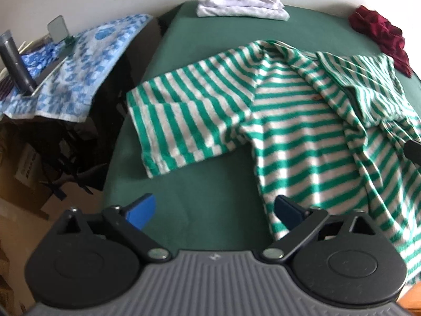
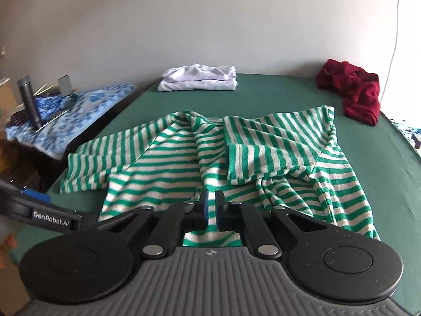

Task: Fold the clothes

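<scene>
Green bed [image 2: 276, 92]: striped shirt [image 2: 210, 163], white pile [image 2: 197, 81], red garment [image 2: 352, 89]

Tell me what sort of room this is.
Likely a bedroom at home: a bed with a green sheet against a plain wall, clothes laid on it, and a cluttered side table under a blue towel.

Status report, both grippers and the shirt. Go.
Left gripper open, empty, at the striped shirt's hem edge. Right gripper nearly shut on shirt fabric. One sleeve folded in, other spread flat. Nothing in the way.
</scene>
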### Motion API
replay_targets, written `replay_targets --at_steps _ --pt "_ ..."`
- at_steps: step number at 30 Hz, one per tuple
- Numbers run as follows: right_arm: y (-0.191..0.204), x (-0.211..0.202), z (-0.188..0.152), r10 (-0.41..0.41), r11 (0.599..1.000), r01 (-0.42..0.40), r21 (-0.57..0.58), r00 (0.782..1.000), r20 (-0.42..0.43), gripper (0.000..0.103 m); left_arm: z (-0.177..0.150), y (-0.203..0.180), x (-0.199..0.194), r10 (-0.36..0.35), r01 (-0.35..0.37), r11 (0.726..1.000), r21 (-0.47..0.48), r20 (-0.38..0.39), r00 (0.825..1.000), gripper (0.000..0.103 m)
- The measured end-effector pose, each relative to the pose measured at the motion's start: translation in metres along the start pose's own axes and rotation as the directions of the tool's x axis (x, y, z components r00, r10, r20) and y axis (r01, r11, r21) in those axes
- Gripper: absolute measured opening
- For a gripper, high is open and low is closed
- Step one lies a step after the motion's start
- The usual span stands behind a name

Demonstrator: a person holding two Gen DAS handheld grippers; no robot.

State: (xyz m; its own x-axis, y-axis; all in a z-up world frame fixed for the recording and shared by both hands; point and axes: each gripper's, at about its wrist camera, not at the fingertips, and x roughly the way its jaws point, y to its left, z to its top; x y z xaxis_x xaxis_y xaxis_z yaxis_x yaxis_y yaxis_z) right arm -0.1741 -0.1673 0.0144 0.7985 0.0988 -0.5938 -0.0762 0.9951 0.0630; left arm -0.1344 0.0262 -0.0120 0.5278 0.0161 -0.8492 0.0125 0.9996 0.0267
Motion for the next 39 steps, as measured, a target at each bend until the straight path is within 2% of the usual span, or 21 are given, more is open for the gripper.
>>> replay_targets --at_steps 2,6,11,22,26,30,34,37,39 --pt "0.001 0.004 0.006 -0.011 1.000 0.012 0.021 1.000 -0.009 0.008 0.004 0.000 0.000 0.012 -0.012 1.000 -0.012 0.002 1.000 0.102" --pt "-0.001 0.016 0.015 -0.018 0.999 0.020 0.048 0.999 -0.026 0.027 0.012 0.001 0.000 0.036 -0.036 0.999 -0.037 0.006 0.999 0.102" --pt "-0.001 0.031 0.027 0.026 0.999 -0.025 0.025 0.999 -0.027 0.027 0.017 0.003 0.003 0.082 -0.082 0.995 -0.055 0.002 0.997 0.102" --pt "0.033 0.086 0.070 0.183 0.970 -0.190 -0.152 0.981 -0.057 0.028 0.005 0.021 0.018 0.068 -0.076 0.985 -0.153 -0.055 0.996 0.102" --pt "0.063 0.108 0.079 0.274 0.931 -0.294 -0.218 0.954 -0.119 0.029 -0.006 0.023 0.017 0.066 -0.072 0.987 -0.143 -0.043 0.997 0.102" --pt "0.109 0.123 0.075 0.359 0.862 -0.392 -0.321 0.920 -0.157 0.038 -0.022 0.024 0.013 0.038 -0.043 0.991 -0.129 -0.040 0.998 0.102" --pt "0.150 0.138 0.069 0.424 0.804 -0.477 -0.355 0.878 -0.221 0.038 -0.033 0.027 0.004 0.030 -0.032 0.993 -0.109 -0.016 0.999 0.102" --pt "0.174 0.148 0.067 0.429 0.803 -0.491 -0.336 0.869 -0.245 0.041 -0.039 0.032 -0.003 0.009 -0.009 0.994 -0.108 0.004 1.000 0.102" --pt "0.188 0.155 0.065 0.417 0.808 -0.481 -0.339 0.875 -0.246 0.047 -0.040 0.033 -0.004 -0.006 0.007 0.994 -0.111 0.005 1.000 0.102"
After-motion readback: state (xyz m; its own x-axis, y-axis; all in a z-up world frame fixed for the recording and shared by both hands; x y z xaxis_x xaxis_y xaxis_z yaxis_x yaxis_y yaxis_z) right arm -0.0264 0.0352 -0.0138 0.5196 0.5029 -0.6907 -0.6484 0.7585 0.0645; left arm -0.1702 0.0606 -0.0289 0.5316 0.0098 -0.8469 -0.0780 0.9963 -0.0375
